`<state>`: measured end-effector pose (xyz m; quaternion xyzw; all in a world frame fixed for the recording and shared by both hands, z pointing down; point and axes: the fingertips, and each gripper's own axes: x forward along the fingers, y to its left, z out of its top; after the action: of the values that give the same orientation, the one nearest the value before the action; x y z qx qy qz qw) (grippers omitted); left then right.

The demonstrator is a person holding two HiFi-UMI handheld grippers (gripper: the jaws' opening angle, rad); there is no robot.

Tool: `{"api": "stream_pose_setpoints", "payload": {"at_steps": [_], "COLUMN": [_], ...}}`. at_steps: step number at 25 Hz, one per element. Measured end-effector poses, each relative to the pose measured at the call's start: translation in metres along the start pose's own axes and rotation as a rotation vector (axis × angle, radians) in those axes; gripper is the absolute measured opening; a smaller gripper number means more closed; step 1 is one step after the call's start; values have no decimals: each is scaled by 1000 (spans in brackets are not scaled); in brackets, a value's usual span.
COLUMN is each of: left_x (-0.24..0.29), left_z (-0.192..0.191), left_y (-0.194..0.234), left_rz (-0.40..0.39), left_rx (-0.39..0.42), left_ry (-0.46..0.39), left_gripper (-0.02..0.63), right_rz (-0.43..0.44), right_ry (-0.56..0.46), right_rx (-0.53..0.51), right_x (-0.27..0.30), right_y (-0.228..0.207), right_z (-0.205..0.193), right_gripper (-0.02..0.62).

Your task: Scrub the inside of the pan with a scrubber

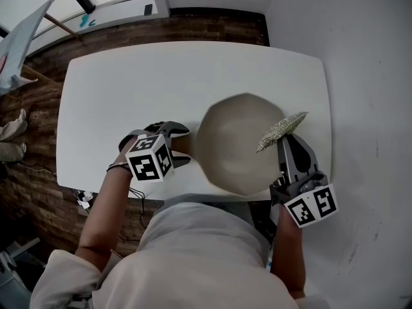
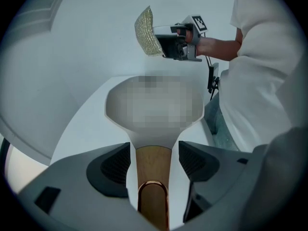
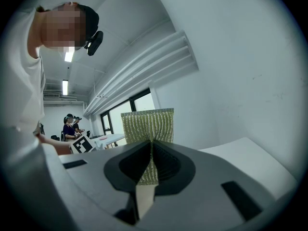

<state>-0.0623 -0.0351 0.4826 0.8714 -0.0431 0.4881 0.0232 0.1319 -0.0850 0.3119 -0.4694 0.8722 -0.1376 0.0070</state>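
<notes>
While right claw (image 3: 151, 150) pinches scrubber (image 3: 148, 125), left claw (image 2: 154, 150) straddles pan handle (image 2: 153, 172), seemingly loose.

This looks like a lab-style workroom: bare white walls (image 3: 231, 57), ceiling strip lights (image 3: 64, 87) and big dark-framed windows (image 3: 127, 110). My plain white table (image 1: 161, 76) stands on wood-pattern floor (image 1: 38, 108). Other people (image 3: 71, 124) work at more white tables further off.

Wooden pan handle (image 2: 153, 165) between wide-apart jaws
</notes>
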Motion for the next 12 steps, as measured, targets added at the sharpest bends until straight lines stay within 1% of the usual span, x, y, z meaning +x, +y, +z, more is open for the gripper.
{"api": "stream_pose_setpoints", "payload": {"at_steps": [4,6,8,12], "left_x": [6,12,19,27], "left_z": [-8,-11,-16,-17], "left_y": [-4,-2,0,3], "left_rz": [-27,-25,-16,-14], "left_rx": [-17,-20,-7,-10], "left_ry": [65,100,138,161], "left_gripper": [304,304,304,302], "right_rz": [3,4,6,14], "right_ry": [-2,2,8,31], "right_rx": [3,4,4,3], "right_x": [1,1,2,7], "right_y": [1,1,1,3], "right_z": [-1,-3,-7,-14], "right_gripper": [26,26,26,26]}}
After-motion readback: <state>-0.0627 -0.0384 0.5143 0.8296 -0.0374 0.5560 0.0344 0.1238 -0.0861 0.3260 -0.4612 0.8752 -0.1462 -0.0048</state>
